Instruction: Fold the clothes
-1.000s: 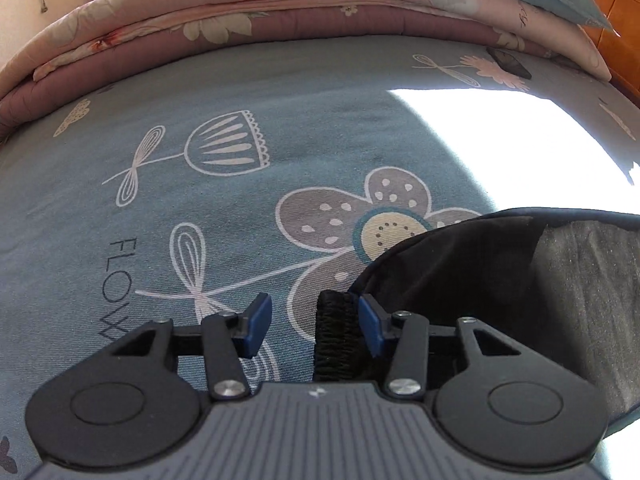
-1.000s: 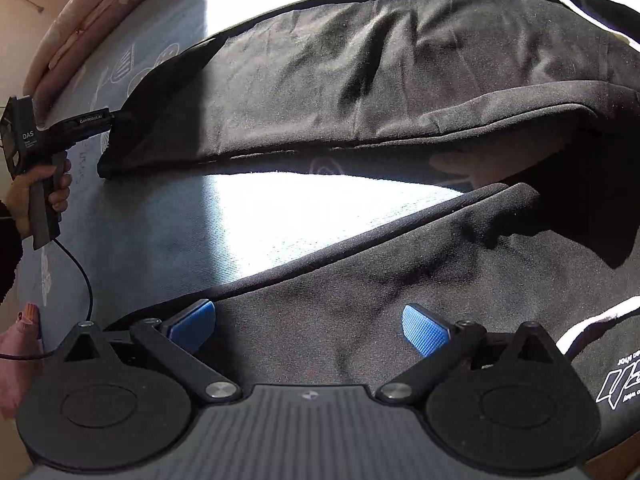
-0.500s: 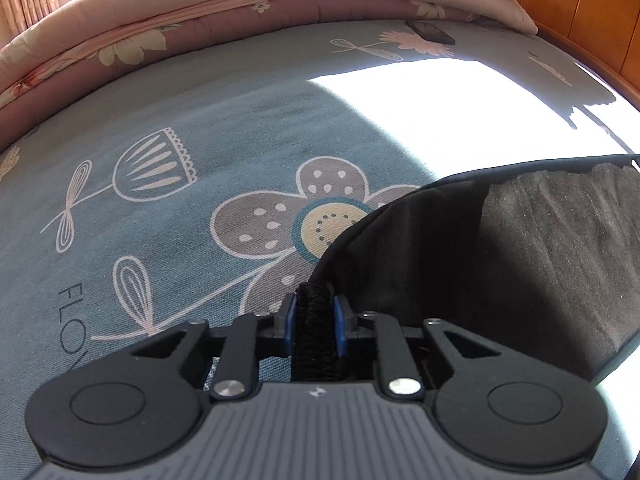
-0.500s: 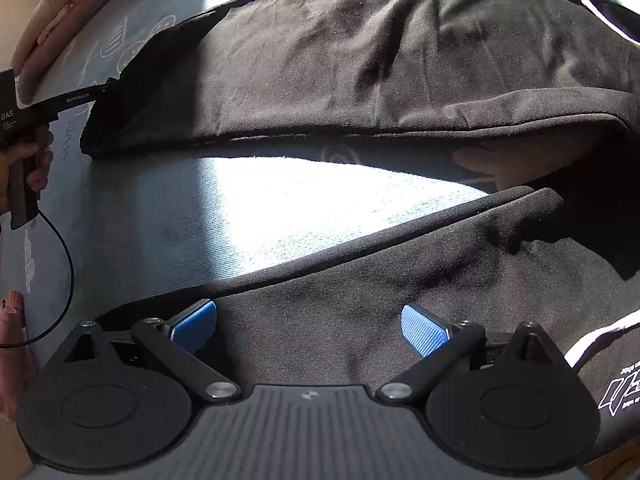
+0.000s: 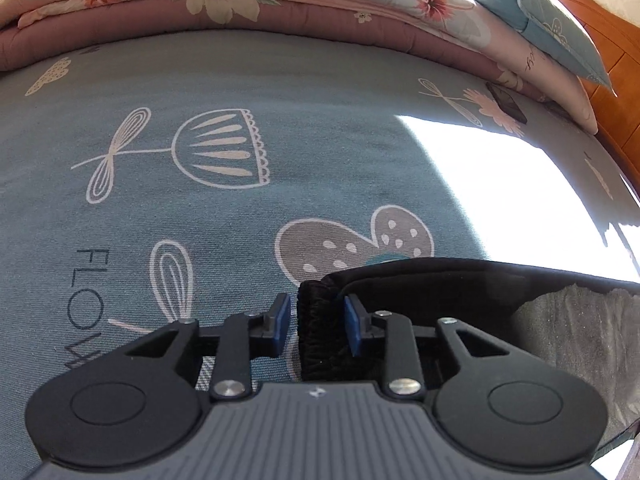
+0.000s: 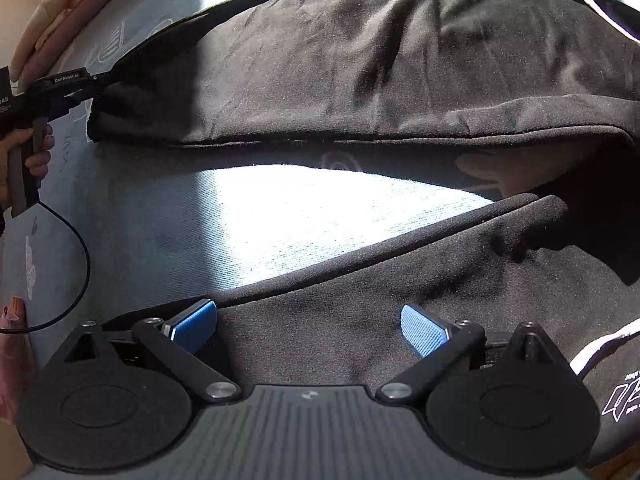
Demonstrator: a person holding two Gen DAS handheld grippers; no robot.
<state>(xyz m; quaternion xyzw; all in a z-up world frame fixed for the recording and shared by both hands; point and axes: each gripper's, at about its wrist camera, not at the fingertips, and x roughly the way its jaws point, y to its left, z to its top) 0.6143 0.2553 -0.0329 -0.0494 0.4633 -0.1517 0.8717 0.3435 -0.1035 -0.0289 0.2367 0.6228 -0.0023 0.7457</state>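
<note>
Left claw [image 5: 316, 326] is opening off the trousers' ribbed cuff [image 5: 318, 336], right claw [image 6: 309, 330] gapes empty above the black trousers [image 6: 360, 80] (barely begun, legs still spread apart on the bed [image 5: 240, 128])

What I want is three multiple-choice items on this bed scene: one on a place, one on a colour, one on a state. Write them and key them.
1. Where is the ribbed cuff?
A) between the pads of the left gripper
B) on the pillow
C) under the quilt

2. What colour are the pads of the right gripper?
A) red
B) blue
C) yellow

3. How do the right gripper's jaws stand?
A) shut on cloth
B) wide apart over the black trousers
C) folded away

Key: 1 A, the cuff sits between the left gripper's opening jaws; 2 B, both pads show blue; 3 B, a wide gap, nothing clamped.
</note>
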